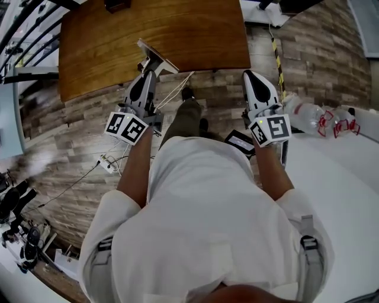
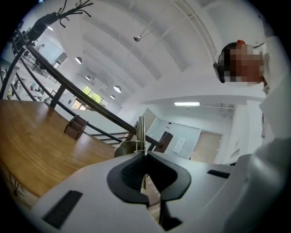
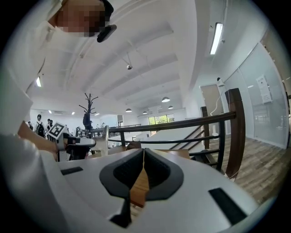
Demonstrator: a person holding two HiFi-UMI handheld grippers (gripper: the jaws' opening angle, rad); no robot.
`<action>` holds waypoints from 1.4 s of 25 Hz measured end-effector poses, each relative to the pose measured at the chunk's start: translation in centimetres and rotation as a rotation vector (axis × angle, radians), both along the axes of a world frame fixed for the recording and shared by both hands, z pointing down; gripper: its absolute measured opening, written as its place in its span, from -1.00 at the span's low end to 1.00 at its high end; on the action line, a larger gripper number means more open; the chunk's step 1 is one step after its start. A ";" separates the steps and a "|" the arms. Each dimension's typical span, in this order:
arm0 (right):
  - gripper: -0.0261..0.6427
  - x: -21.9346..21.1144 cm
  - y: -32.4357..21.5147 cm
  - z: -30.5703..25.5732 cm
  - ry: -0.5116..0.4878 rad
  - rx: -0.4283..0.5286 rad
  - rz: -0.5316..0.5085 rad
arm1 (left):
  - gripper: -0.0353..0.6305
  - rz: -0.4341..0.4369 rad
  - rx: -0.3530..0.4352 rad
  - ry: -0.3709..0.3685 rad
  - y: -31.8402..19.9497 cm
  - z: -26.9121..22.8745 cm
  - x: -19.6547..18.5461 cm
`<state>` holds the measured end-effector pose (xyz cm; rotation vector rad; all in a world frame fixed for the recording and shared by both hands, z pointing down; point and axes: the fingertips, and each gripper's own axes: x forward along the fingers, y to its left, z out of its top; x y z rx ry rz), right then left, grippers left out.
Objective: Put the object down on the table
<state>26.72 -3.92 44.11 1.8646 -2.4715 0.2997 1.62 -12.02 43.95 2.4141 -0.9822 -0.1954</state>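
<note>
In the head view my left gripper (image 1: pixel 149 70) is shut on a thin flat light-coloured panel (image 1: pixel 156 58). The panel juts over the near edge of the brown wooden table (image 1: pixel 177 29). In the left gripper view the panel (image 2: pixel 141 131) shows edge-on, upright between the closed pads, with the table (image 2: pixel 36 150) to the left below it. My right gripper (image 1: pixel 249 77) hovers at the table's near right corner, shut and empty. In the right gripper view the jaws (image 3: pixel 143 154) meet at the tips, and the left gripper (image 3: pixel 75 143) and the panel (image 3: pixel 107 139) show to the left.
A dark box (image 1: pixel 117 5) sits at the table's far edge. Plastic bottles (image 1: pixel 311 115) lie on a white table (image 1: pixel 343 189) at the right. White cords (image 1: pixel 172 92) hang below the left gripper. A power strip (image 1: pixel 108 163) lies on the wood floor. A black railing (image 3: pixel 213 120) runs ahead of the right gripper.
</note>
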 end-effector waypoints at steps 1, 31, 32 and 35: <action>-0.84 0.2 -0.7 0.0 0.004 -0.003 0.003 | -0.85 0.003 0.000 0.011 -0.9 -0.1 0.3; -0.84 2.2 -22.6 -3.4 0.094 0.041 -0.011 | -0.85 -0.008 -0.109 0.116 -19.3 0.1 2.5; -0.84 2.5 -23.0 -3.3 0.092 0.042 -0.016 | -0.85 -0.015 -0.114 0.114 -19.3 0.1 2.6; -0.84 2.6 -24.7 -2.6 0.075 0.043 -0.046 | -0.85 -0.041 -0.125 0.121 -19.6 0.3 2.5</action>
